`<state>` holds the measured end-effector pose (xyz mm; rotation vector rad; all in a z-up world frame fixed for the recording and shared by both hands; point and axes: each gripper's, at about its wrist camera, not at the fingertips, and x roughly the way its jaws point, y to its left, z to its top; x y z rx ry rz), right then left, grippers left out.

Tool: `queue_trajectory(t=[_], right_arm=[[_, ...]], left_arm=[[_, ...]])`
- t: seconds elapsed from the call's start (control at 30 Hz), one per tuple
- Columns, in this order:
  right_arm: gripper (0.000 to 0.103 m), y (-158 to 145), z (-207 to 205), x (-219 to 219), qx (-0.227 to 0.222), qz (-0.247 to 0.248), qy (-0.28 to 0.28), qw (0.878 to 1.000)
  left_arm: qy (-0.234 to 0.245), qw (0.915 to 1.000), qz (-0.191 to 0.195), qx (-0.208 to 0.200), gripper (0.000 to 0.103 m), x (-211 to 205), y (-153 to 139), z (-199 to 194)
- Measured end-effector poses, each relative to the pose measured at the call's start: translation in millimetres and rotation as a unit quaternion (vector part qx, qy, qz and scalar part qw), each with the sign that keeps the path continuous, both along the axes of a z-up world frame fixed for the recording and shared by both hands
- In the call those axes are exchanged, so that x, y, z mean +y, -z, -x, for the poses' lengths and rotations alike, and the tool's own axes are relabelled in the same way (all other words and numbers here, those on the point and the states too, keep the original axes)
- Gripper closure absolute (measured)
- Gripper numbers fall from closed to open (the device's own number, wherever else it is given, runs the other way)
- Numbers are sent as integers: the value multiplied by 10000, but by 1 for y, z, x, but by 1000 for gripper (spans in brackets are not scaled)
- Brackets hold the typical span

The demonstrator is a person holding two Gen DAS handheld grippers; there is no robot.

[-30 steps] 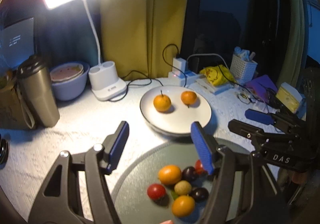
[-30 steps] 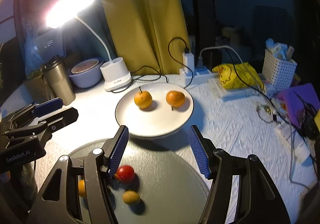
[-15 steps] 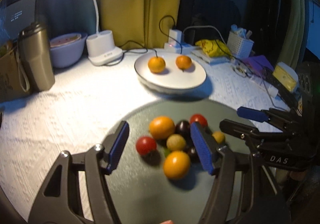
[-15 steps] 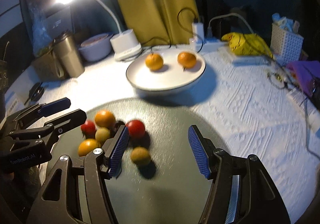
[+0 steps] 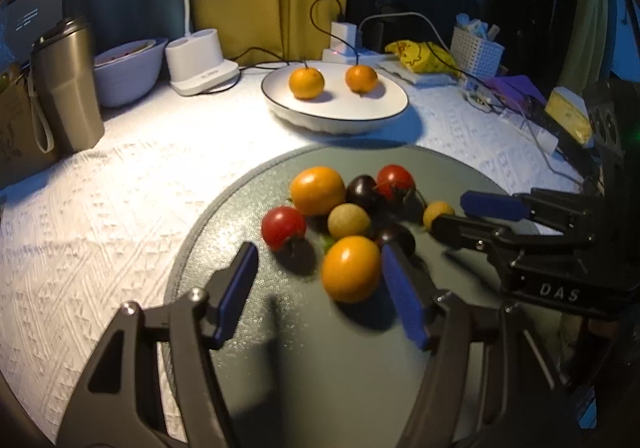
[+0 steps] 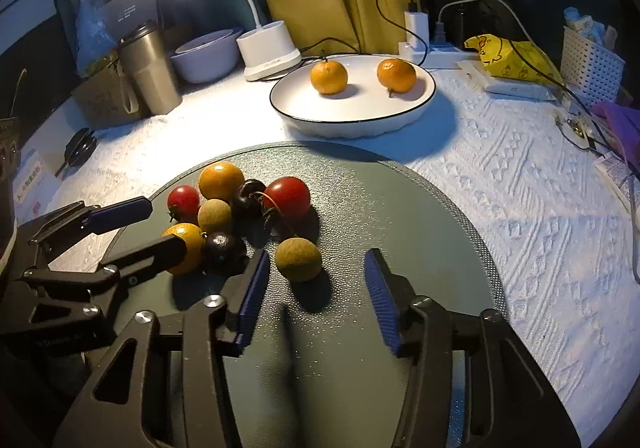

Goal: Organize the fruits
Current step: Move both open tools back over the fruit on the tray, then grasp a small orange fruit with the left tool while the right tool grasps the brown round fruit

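A cluster of small fruits lies on a round dark mat [image 5: 304, 376] [image 6: 420, 216]: oranges, red tomatoes, dark plums and tan longans. My left gripper [image 5: 320, 288] is open, with the near orange [image 5: 351, 268] between its fingertips. My right gripper [image 6: 316, 288] is open just behind a tan longan [image 6: 298, 259] that lies apart from the cluster. A white plate [image 5: 372, 116] [image 6: 360, 116] behind the mat holds two oranges [image 6: 329, 77] [image 6: 397, 75]. Each gripper shows in the other's view, the right one [image 5: 476, 216] and the left one [image 6: 140, 224].
A steel tumbler [image 6: 149, 72], a lavender bowl [image 6: 206, 56] and a white lamp base [image 6: 268, 48] stand at the back left. A power strip with cables [image 6: 416, 36], a yellow bag [image 6: 512, 56] and a white basket [image 6: 592, 60] stand at the back right.
Both grippers have moved down and forward over the mat toward the fruit cluster. The fruits now lie at the fingertips. Both stay open.
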<state>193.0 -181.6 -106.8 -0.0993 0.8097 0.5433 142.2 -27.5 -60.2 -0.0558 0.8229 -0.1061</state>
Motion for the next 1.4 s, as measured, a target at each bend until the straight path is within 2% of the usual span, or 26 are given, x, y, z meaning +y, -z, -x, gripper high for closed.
queue_trajectory(t=[0.2,0.27,0.33,0.53,0.8,1.4], right_arm=[[64,4,-2,5,58,42,-101,9999],[71,5,-2,6,69,47,-132,9999],[76,5,-2,7,72,54,-155,9998],[76,3,0,6,38,24,-183,9998],[76,-2,5,5,-45,11,-182,9998],[76,-32,2,-4,-419,-57,-27,9991]], left_arm=[[123,9998,-103,106,38,-6,7,-1],[151,9998,-109,81,39,-7,6,-1],[208,9997,-99,95,51,-8,6,-1],[350,9993,-82,80,68,-14,6,1],[354,9994,-51,30,69,-13,2,6],[368,9986,-122,-365,69,-6,-32,0]])
